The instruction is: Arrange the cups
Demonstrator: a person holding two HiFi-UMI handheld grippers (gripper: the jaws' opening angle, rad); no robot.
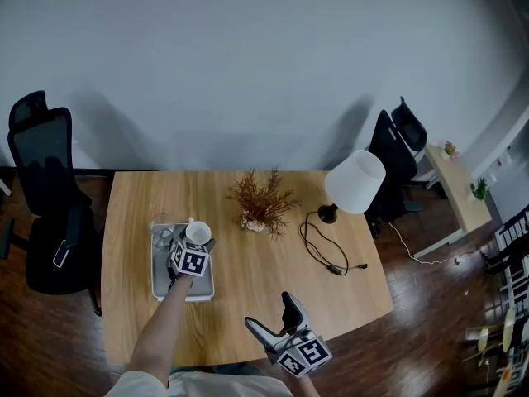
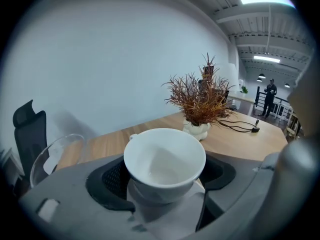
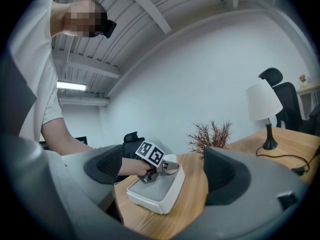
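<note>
Between the jaws sits an empty white cup [image 2: 165, 159].

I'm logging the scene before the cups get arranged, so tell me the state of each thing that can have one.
Left gripper: shut on the white cup.
White cup: upright, empty, held over the tray.
Glass: upright, empty, standing in the tray.
Right gripper: open, nothing between its fingers.
Lamp: upright on the table.

Grey left gripper [image 1: 197, 240] and right gripper [image 1: 267, 308] bear black-and-white marker cubes [image 1: 192, 261]; short sleeve [image 3: 47, 111] white.
</note>
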